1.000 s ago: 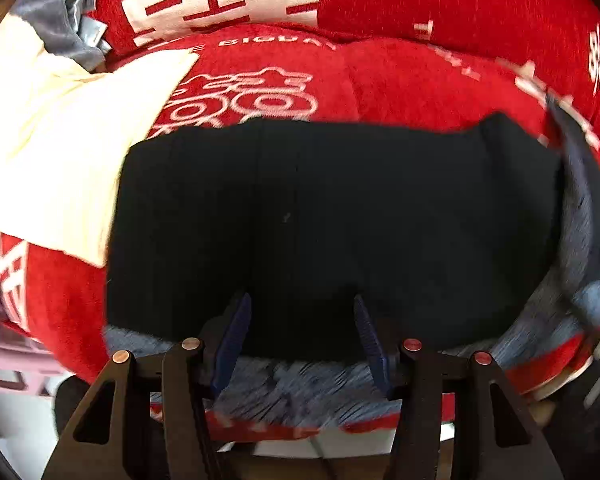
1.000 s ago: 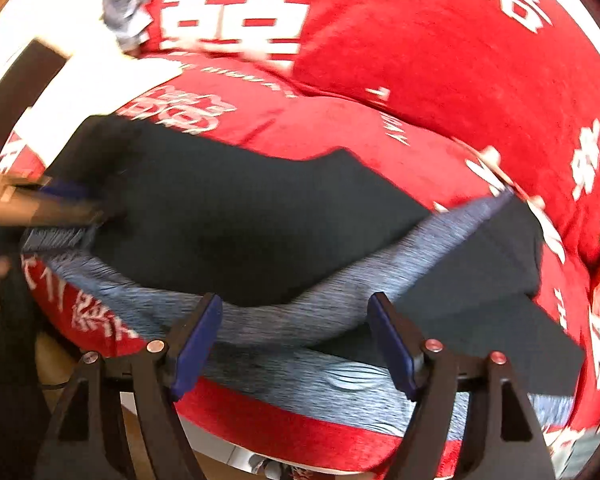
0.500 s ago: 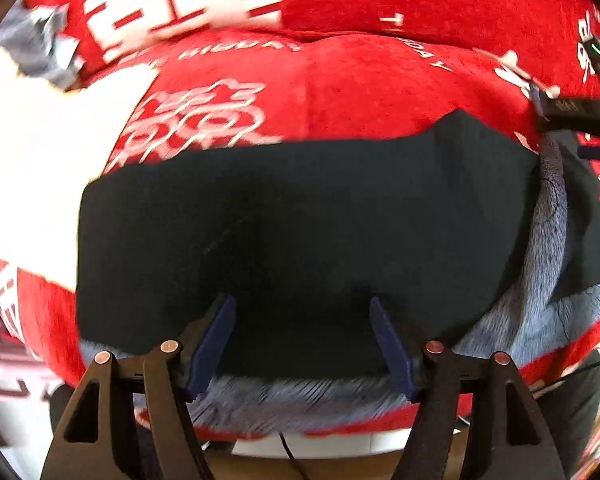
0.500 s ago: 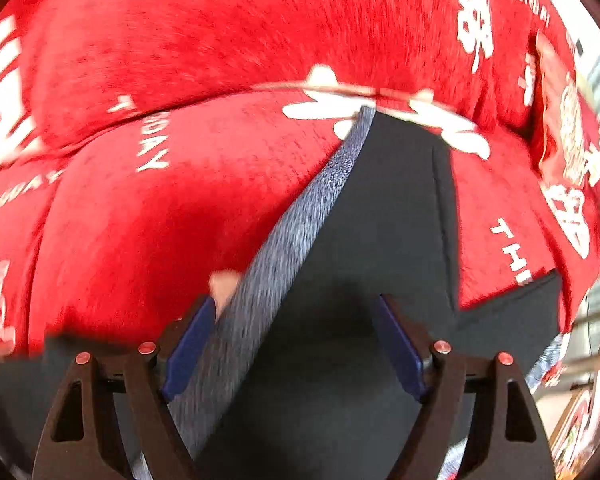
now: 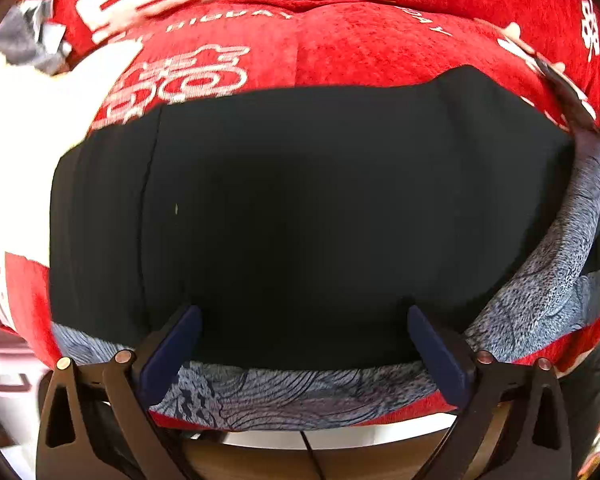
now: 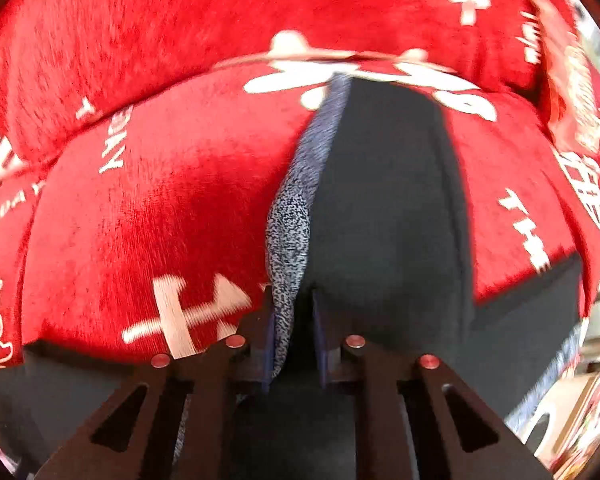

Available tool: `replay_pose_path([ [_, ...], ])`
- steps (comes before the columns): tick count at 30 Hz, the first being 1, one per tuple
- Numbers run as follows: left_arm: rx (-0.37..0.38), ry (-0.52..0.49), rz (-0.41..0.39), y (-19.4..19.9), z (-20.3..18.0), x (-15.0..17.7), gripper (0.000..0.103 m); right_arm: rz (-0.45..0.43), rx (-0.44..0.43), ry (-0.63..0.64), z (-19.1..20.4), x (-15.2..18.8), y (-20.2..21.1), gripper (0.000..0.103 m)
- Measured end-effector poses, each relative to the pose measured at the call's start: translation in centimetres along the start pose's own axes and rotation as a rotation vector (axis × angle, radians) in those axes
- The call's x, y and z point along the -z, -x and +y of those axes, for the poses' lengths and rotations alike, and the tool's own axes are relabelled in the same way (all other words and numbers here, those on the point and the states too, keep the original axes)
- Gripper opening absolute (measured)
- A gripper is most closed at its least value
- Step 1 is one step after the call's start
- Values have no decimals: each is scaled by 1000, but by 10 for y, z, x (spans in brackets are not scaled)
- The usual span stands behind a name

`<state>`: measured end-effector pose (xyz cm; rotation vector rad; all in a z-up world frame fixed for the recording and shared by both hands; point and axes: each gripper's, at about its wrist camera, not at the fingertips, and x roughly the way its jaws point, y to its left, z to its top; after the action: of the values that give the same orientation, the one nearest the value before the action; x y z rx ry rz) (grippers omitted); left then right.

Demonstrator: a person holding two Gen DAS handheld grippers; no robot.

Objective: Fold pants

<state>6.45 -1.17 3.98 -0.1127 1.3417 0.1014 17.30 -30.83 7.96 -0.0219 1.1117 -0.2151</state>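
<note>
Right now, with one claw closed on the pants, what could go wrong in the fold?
1. The right claw pinches only the grey patterned edge of the pants, so the cloth may slip out when pulled.
2. The left claw is open and holds nothing; the near hem hangs over the red sofa edge and could drag off.
</note>
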Motion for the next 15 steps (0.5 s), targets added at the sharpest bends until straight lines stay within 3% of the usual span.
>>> replay_pose_path([
  [4, 9, 17, 6, 4, 8, 7, 103, -86, -2, -75, -37, 46, 40, 8],
  [9, -8, -29, -19, 17, -1, -1, 103, -46, 97, -37, -74, 96, 45, 7],
  [11, 8, -33, -40, 22, -8, -11, 103, 7, 72, -30, -85, 107, 40, 7],
  [14, 68, -10, -39, 26, -22, -25, 103, 22, 22, -51, -92, 94, 43, 18],
  [15, 93, -9, -19, 22, -28, -28, 103, 0, 18, -53, -91, 86, 48, 29],
])
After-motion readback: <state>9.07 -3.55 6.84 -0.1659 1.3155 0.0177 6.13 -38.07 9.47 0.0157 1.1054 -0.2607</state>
